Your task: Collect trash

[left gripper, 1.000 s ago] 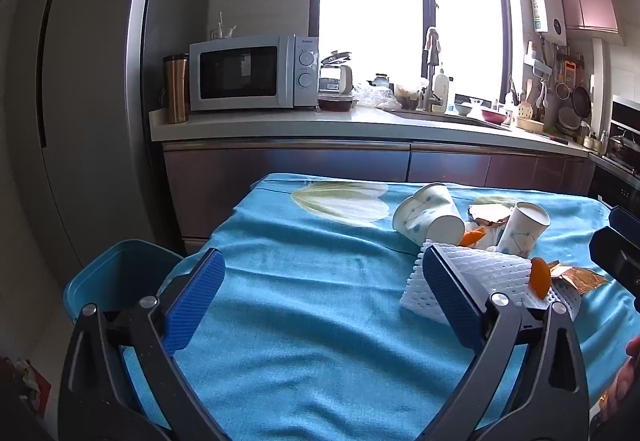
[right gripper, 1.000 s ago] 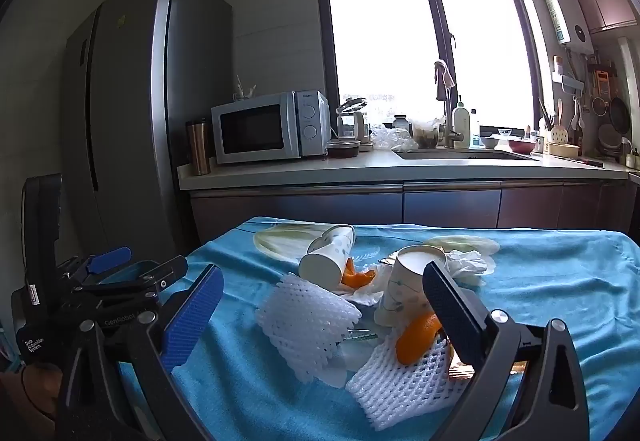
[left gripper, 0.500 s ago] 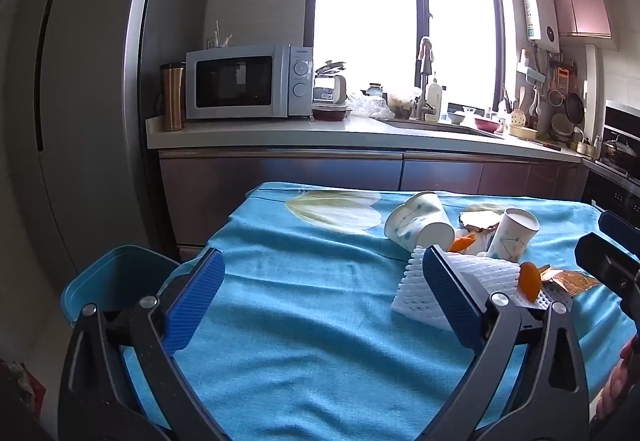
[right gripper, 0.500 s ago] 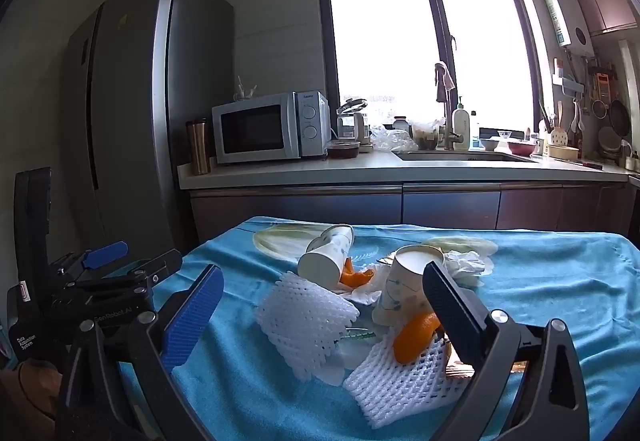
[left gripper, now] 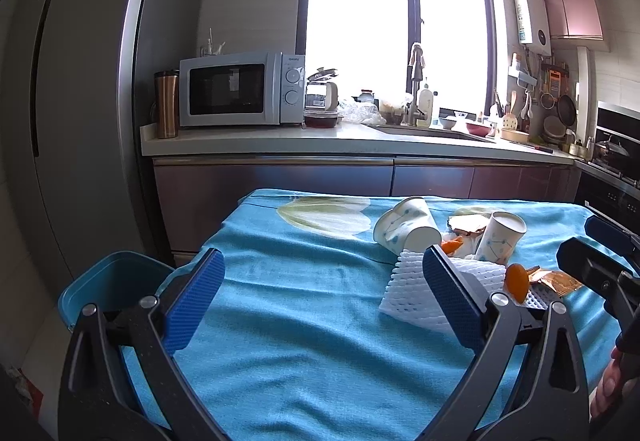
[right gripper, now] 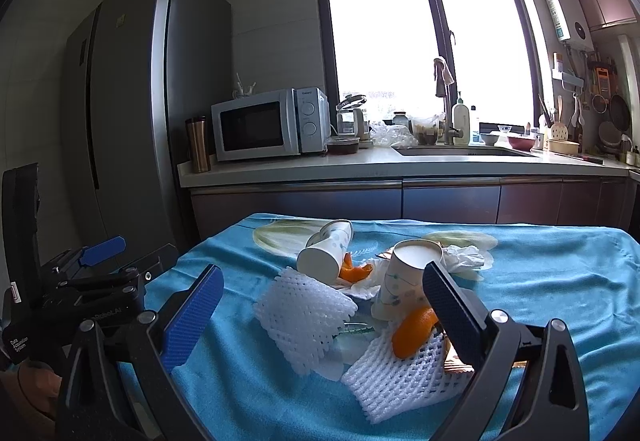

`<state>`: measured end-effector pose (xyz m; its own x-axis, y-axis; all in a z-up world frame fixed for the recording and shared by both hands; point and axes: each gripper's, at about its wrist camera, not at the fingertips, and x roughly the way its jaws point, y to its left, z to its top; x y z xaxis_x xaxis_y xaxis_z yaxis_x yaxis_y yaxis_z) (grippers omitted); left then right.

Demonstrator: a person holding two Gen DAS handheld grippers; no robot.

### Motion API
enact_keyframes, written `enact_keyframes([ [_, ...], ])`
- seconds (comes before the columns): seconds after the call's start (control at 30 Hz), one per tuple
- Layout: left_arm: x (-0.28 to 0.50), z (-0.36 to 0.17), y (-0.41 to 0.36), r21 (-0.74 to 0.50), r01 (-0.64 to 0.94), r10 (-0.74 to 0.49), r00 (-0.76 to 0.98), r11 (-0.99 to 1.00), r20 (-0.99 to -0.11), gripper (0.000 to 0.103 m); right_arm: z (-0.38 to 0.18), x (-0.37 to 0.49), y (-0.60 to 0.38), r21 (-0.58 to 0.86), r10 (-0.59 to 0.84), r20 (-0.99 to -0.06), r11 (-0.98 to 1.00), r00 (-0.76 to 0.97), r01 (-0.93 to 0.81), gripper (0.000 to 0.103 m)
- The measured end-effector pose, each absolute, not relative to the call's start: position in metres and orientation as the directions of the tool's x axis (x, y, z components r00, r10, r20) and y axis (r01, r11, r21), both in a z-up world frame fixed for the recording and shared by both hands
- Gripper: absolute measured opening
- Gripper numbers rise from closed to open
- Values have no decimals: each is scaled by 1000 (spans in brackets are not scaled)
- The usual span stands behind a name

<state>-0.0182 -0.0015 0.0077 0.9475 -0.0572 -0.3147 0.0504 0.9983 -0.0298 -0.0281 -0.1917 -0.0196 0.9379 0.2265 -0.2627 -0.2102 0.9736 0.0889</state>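
left gripper (left gripper: 320, 301) agape, right gripper (right gripper: 320, 313) agape, both empty

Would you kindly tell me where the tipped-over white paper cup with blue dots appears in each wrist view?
Left wrist: tipped-over white paper cup with blue dots, right of centre, past the left gripper.
Right wrist: centre, beyond the foam netting.
Shared landmark: white microwave.

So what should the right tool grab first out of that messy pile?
Probably the orange peel. The right tool is open and empty, and the peel lies loose on top of the white foam net, just beside its right finger. Easing forward and a little right should bring the peel between the fingers. The blue bin waits beside the table.
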Motion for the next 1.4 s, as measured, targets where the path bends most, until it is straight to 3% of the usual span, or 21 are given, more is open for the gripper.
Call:
enact_keyframes([
  [1.4, -24, 11, -5, -15, 47, -49, 952, 999, -302, 98, -13, -33, -189, 87, 252, -266, 967, 930, -238, 96],
])
